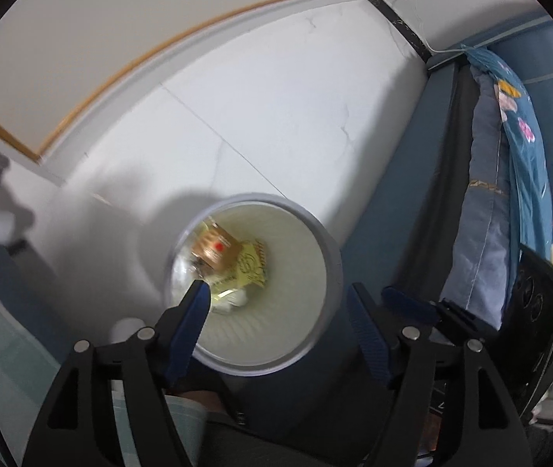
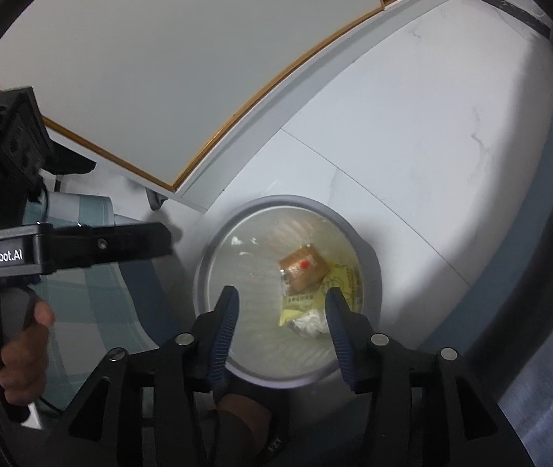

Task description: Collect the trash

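A round grey-rimmed bin (image 1: 331, 257) (image 2: 370, 257) with a pale liner stands on the white floor. At its bottom lie a brown packet with a red dot (image 1: 216, 251) (image 2: 303, 266), a yellow wrapper (image 1: 251, 268) (image 2: 335, 284) and a crumpled white scrap (image 1: 233, 301) (image 2: 309, 323). My left gripper (image 1: 278, 292) hangs over the bin, open, with nothing between its blue pads. Also over the bin, my right gripper (image 2: 282, 295) stands open and holds nothing. In the right wrist view the left gripper's black body (image 2: 66, 251) shows at the left, gripped by a hand (image 2: 23, 354).
A white cabinet front with a wood-coloured edge (image 1: 82, 78) (image 2: 198, 78) borders the floor at the back. A blue bed with floral bedding (image 1: 517, 155) runs along the right. A black device (image 1: 541, 311) sits low right. Checked pale fabric (image 2: 93, 303) lies left of the bin.
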The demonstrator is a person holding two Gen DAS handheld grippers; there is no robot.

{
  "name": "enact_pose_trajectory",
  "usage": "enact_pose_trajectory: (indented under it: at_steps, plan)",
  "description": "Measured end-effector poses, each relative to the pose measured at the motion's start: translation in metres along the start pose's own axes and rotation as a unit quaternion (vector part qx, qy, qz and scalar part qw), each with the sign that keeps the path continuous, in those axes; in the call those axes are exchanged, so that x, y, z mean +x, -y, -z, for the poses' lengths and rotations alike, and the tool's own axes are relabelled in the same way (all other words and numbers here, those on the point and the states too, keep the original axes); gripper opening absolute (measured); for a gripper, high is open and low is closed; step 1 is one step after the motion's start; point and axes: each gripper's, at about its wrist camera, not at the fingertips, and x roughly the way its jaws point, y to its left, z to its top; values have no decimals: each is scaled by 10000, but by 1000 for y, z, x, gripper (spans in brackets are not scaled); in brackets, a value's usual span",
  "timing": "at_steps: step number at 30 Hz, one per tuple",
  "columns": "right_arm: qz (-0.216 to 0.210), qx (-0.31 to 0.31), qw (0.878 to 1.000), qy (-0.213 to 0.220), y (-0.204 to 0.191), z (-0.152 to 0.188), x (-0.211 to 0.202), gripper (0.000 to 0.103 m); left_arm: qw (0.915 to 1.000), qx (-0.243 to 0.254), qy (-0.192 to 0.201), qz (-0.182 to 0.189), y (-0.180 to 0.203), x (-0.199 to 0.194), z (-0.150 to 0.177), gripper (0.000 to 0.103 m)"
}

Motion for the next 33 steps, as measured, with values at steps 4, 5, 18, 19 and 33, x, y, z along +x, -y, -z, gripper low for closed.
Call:
enact_pose_trajectory:
  at_steps: [4, 5, 18, 19, 33]
  plan:
    - [-41, 63, 10000, 23, -2, 0, -10, 52, 9984, 370, 259, -344, 13, -20, 1, 70]
    - [-69, 100, 9999, 48, -3, -1, -13, 53, 9979, 409, 316, -391, 14, -24, 1, 72]
    - [1, 368, 9992, 173, -21, -2, -53, 69, 9927, 733, 791, -541, 26, -73, 12, 83]
    - [8, 395, 9990, 195, -22, -1, -56, 71, 9923, 740, 798, -595, 26, -75, 14, 83]
    - [206, 375, 9985, 349, -33, 3, -70, 82, 9925, 717, 818, -553, 30, -92, 23, 83]
